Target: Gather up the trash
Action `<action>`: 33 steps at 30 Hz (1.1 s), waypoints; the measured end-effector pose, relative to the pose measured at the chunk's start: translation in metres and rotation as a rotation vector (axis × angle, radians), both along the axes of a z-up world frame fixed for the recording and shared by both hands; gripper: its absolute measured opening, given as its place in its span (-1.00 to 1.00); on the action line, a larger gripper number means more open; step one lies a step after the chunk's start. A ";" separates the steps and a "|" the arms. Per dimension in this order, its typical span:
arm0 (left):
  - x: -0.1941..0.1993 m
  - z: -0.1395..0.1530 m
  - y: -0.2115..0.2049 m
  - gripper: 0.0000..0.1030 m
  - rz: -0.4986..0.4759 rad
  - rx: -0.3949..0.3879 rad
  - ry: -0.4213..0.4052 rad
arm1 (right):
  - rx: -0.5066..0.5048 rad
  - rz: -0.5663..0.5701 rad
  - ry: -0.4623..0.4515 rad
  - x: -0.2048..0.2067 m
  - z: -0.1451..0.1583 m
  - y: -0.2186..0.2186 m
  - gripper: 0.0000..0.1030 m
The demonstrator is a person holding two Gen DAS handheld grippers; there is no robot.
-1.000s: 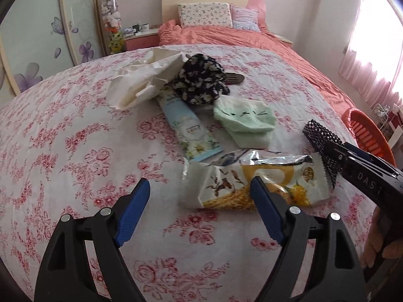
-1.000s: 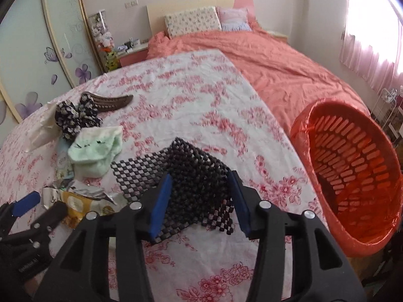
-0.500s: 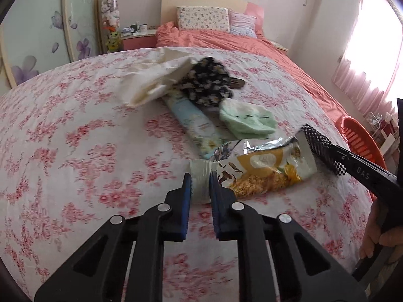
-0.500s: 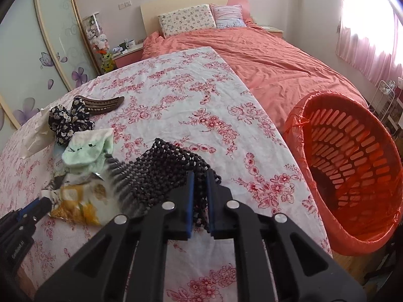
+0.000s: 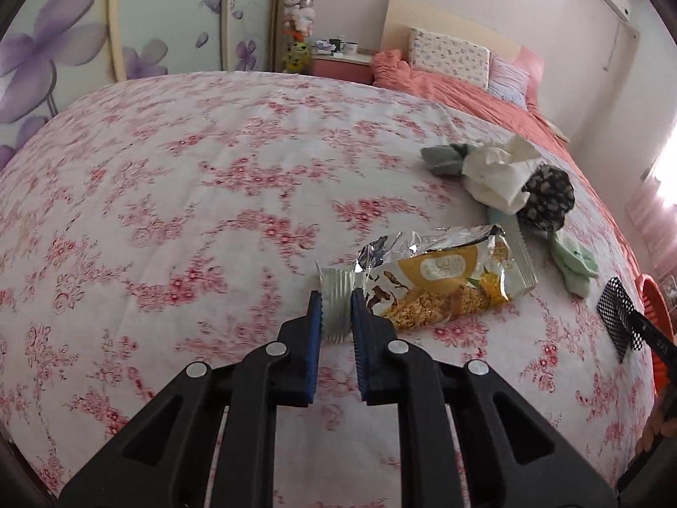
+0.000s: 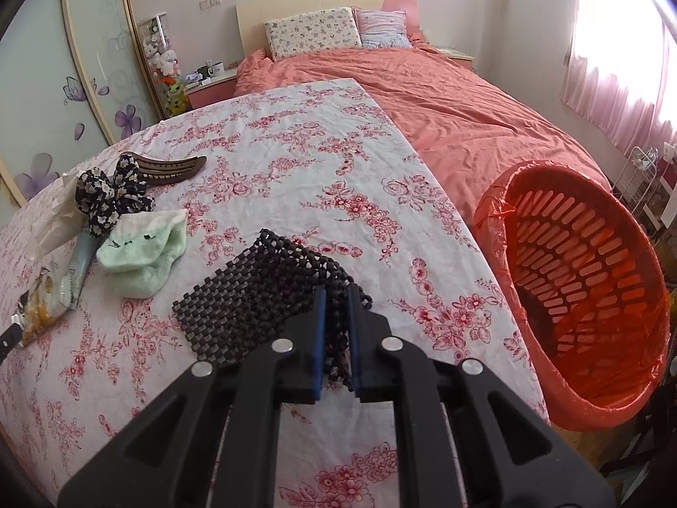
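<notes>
Right now both my claws are clamped. My left gripper (image 5: 336, 311) has its blue pads pinched on the crimped end of the snack wrapper (image 5: 440, 281), whose body trails off ahead and to the right across the floral sheet (image 5: 190, 220). Its jaws have just been closing, and the foil seam sits between them. My right gripper (image 6: 336, 326) is squeezed on the near edge of the black mesh mat (image 6: 262, 292), which fans out ahead and to the left; those jaws have just been closing too.

What worries me: on the left I hold only the thin end seam, so the foil could slip or tear out if I swing fast, and any crumbs inside may spill through the torn top onto the sheet. The mat is floppy and pinched at one edge; it may drag over the sheet, or catch the rim of the red basket (image 6: 592, 296) that stands off the bed's edge to my right, and pull free.

Counting: one snack wrapper, one mesh mat, one basket with its red liner, one pale green sock (image 6: 139, 254), one flowered scrunchie (image 6: 112, 194), one brown hair clip (image 6: 173, 167), one crumpled tissue (image 5: 499, 173), one pale blue packet (image 6: 78, 269) half hidden beneath them, and two pillows by the headboard.
</notes>
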State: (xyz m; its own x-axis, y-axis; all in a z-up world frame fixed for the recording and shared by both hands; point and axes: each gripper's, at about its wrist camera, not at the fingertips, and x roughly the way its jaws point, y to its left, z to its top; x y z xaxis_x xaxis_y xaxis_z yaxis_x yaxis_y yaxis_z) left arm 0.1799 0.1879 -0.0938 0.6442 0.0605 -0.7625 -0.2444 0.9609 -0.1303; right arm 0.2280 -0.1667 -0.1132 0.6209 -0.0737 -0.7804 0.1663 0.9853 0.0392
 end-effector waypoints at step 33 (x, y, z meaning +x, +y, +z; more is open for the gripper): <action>0.046 -0.003 -0.025 0.40 -0.048 0.072 0.074 | 0.055 -0.001 -0.005 -0.001 -0.001 -0.006 -0.78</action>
